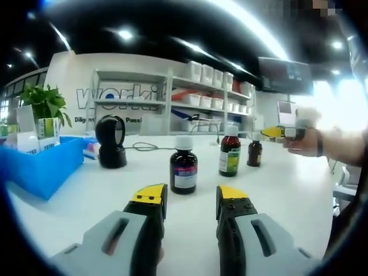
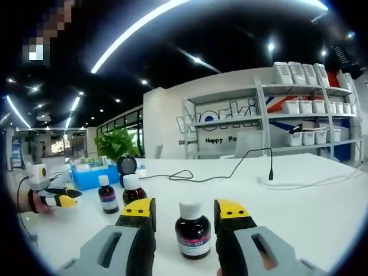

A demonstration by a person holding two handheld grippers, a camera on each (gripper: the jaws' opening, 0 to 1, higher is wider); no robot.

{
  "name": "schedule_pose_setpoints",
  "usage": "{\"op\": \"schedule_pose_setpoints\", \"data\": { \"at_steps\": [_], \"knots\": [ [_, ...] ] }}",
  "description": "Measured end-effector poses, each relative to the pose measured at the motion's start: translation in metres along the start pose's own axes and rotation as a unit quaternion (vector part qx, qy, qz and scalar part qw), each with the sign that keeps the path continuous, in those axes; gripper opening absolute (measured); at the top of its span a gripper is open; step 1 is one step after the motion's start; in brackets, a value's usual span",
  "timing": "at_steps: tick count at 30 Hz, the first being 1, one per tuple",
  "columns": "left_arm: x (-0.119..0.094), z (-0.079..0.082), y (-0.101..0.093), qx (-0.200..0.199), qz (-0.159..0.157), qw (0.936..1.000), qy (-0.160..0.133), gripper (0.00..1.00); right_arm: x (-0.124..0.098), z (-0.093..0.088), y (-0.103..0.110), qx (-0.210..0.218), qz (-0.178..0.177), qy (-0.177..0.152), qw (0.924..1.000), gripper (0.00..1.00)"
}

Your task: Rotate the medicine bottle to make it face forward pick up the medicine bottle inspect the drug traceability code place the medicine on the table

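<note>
I see one broad white table (image 1: 299, 190) under both grippers, its surface running well out to the right in the right gripper view, crossed there by one black cable (image 2: 230, 172). Behind it stands one white shelving unit (image 1: 201, 98) stacked with white bins. One blue bin (image 1: 46, 167) sits at the table's left side in the left gripper view, with a green plant (image 1: 43, 103) behind it and one black round stand (image 1: 111, 141) just beside it.

I count three medicine bottles, all upright, dark with white caps. In the left gripper view the nearest medicine bottle (image 1: 183, 165) stands just ahead of my left gripper (image 1: 190, 198), apart from it; a second bottle (image 1: 230, 152) with a green label and a third bottle (image 1: 255, 150) stand farther back to the right, with bare table between them.

The left gripper's jaws are spread, with nothing between them. In the right gripper view my right gripper (image 2: 184, 211) is also spread, and one bottle stands in the gap between the yellow tips, touching neither that I can tell. The other two sit near together toward the left, beside the other gripper.
</note>
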State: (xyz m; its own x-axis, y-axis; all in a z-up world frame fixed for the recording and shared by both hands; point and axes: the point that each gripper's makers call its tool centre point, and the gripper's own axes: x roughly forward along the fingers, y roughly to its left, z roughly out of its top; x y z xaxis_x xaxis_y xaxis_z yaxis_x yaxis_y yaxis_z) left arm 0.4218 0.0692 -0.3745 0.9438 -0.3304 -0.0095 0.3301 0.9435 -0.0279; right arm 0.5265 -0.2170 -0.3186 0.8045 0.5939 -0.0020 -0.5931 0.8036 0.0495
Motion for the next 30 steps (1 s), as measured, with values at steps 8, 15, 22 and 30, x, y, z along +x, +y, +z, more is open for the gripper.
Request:
{"op": "schedule_pose_setpoints", "data": {
  "at_steps": [8,15,22,30],
  "knots": [
    [0.000,0.000,-0.001,0.005,-0.002,1.0000,-0.002,0.26,-0.017,0.013,-0.005,0.000,0.012,-0.030,0.9995,0.33],
    [0.000,0.001,0.001,0.009,0.004,0.9999,-0.003,0.31,-0.028,0.012,-0.012,0.007,0.006,-0.036,0.9993,0.32],
    [-0.001,0.003,0.010,-0.001,0.022,0.9997,-0.008,0.27,-0.036,0.010,-0.010,0.004,0.010,-0.035,0.9993,0.31],
    [0.000,0.003,0.004,0.007,0.007,0.9999,-0.008,0.30,-0.047,0.005,-0.010,-0.004,0.010,-0.032,0.9994,0.34]
  ]
}}
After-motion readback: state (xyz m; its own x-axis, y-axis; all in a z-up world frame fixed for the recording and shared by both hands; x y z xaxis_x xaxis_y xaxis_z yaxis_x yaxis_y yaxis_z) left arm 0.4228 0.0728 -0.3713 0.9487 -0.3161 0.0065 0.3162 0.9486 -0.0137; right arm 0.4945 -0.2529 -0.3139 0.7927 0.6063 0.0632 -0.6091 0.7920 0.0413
